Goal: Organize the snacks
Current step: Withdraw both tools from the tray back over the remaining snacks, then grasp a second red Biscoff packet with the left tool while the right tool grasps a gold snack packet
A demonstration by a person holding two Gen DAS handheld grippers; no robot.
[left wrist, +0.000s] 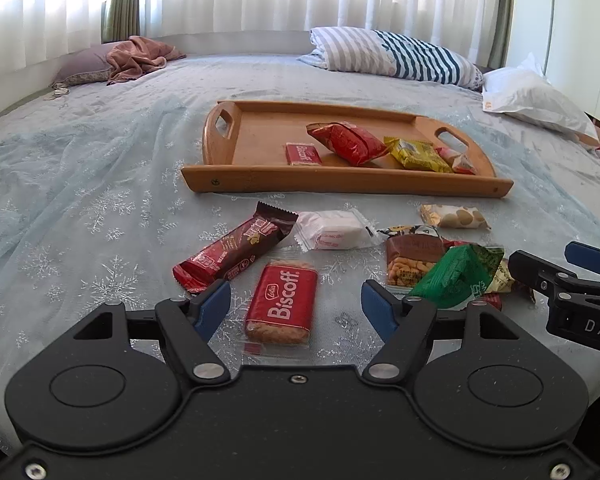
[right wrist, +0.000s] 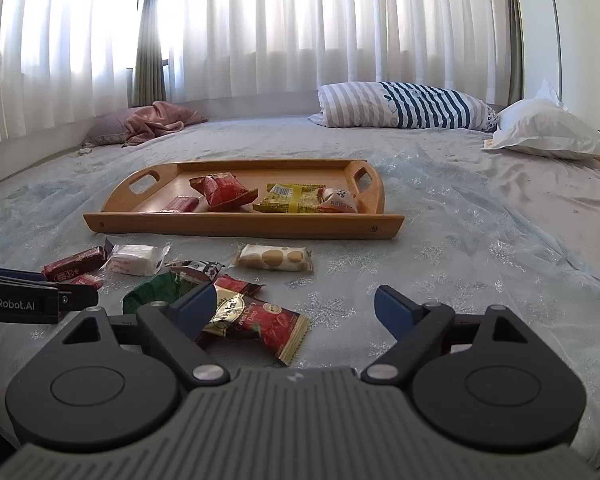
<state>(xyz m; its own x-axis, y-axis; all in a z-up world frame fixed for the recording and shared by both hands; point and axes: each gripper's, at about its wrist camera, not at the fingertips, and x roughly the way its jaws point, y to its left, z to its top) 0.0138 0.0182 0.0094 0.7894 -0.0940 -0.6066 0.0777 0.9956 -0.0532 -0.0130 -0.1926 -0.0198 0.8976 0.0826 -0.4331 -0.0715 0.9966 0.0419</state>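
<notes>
Bright daylight pours through the sheer white curtains at the back, which blow out to near white. The bed is evenly lit, with soft, faint shadows. Both fisheye views bend straight lines and darken at the corners. Focus is sharp, with slight softness toward the edges.

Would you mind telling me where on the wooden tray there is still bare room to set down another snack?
The tray's left half is free, from the left handle hole to the small Biscoff packet. A bare strip also runs along the back rim. The right half is crowded: the red packet, yellow packet and a small wrapped snack overlap there.
</notes>
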